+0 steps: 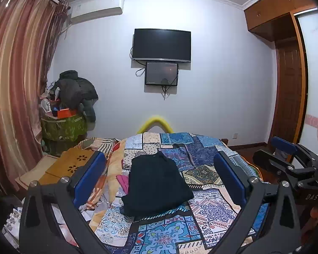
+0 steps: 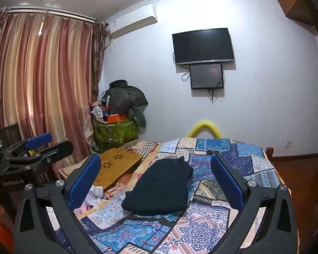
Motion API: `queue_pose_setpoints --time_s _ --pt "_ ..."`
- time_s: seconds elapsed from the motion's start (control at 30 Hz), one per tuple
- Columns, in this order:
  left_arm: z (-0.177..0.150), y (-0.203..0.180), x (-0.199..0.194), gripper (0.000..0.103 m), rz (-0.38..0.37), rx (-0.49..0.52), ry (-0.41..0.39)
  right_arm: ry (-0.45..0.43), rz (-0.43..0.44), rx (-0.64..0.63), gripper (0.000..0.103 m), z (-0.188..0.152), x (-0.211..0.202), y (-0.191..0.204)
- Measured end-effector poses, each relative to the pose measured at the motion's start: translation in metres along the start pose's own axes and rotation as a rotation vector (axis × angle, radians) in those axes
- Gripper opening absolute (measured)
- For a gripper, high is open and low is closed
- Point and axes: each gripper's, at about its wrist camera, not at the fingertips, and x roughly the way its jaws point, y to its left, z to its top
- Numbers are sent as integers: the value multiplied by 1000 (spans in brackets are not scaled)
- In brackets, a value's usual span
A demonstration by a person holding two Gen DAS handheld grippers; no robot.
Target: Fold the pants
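Observation:
The black pants [image 1: 156, 184] lie folded in a compact rectangle on the patterned quilt [image 1: 203, 163] of the bed; they also show in the right wrist view [image 2: 161, 188]. My left gripper [image 1: 159, 175] is open and empty, held above the bed with the pants framed between its blue pads [image 1: 91, 177]. My right gripper [image 2: 156, 180] is open and empty too, raised above the pants. In the left wrist view the right gripper [image 1: 286, 154] shows at the right edge. In the right wrist view the left gripper [image 2: 38, 146] shows at the left edge.
A wooden lap desk [image 2: 116, 165] lies on the bed's left side, with pink and white clothes [image 2: 93, 196] beside the pants. A pile of clothes and a green bag [image 2: 116, 122] stand in the corner by the curtain [image 2: 42, 84]. A television [image 2: 203, 44] hangs on the far wall.

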Motion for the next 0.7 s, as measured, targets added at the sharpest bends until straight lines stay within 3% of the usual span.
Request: queue_pose_setpoints --time_s 0.7 --pt "-5 4 9 103 -17 -7 30 15 -11 21 103 -1 -2 -3"
